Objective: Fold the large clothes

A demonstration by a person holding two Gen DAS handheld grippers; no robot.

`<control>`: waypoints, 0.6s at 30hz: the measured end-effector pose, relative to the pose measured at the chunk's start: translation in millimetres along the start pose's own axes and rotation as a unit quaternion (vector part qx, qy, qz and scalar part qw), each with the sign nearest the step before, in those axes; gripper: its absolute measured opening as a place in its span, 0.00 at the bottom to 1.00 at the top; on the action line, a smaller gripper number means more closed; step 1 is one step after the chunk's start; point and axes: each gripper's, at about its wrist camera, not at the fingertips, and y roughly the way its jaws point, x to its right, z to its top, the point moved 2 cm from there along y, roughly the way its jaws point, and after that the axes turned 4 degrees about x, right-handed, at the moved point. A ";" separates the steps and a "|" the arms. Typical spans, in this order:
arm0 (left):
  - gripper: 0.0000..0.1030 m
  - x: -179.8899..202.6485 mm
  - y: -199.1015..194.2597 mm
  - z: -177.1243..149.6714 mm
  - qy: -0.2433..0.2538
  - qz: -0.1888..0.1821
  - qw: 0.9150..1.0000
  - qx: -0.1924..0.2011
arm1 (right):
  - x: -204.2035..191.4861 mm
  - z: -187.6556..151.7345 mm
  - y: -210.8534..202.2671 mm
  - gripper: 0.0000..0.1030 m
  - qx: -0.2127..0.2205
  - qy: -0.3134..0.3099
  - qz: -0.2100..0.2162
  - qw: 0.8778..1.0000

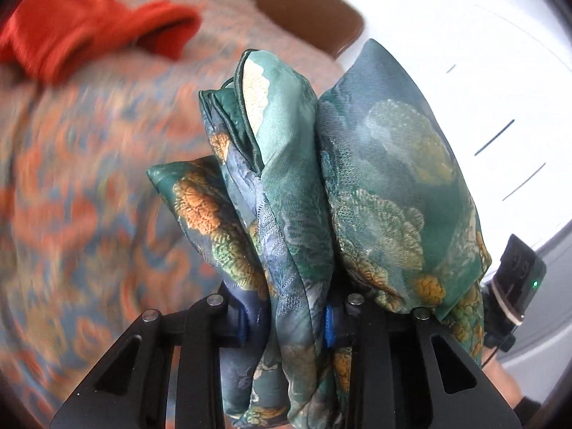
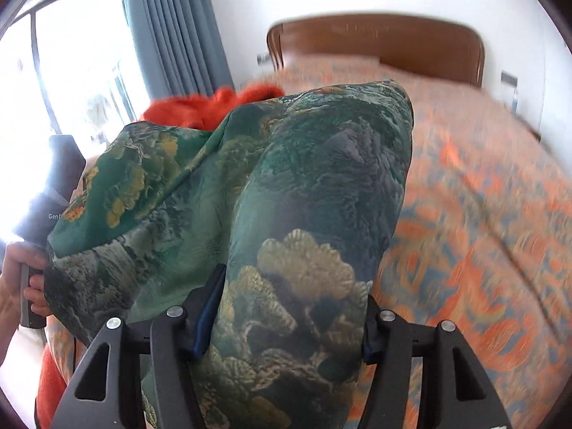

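Observation:
The large green satin garment (image 1: 375, 178) with gold and blue flower patterns hangs bunched in thick folds above the bed. In the left wrist view my left gripper (image 1: 289, 321) is shut on a narrow bundle of it, with a dark-piped hem (image 1: 246, 128) standing up above the blue pads (image 1: 329, 325). In the right wrist view the same garment (image 2: 321, 178) fills the frame. My right gripper (image 2: 286, 332) is shut on a wide wad of it that packs the whole gap. The cloth drapes left toward a hand (image 2: 21, 279) on the other gripper's handle.
A bed with an orange and blue patterned cover (image 2: 482, 232) lies below. A red garment (image 1: 89, 32) sits crumpled near the far side, seen also as red cloth (image 2: 214, 107). Brown headboard (image 2: 393, 39), grey curtain (image 2: 171, 28) and bright window (image 2: 71, 71) stand behind.

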 end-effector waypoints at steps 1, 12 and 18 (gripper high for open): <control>0.29 4.2 2.4 11.6 0.005 -0.001 1.000 0.007 | 3.5 11.6 -2.5 0.59 0.016 -0.001 -0.001 1.000; 0.34 11.6 107.7 116.1 0.031 0.050 0.998 0.013 | 85.5 110.5 68.0 0.59 0.059 0.027 -0.008 0.998; 0.66 -68.3 181.6 76.0 -0.059 0.111 0.990 -0.058 | 158.0 68.4 159.3 0.79 -0.062 0.146 -0.009 0.987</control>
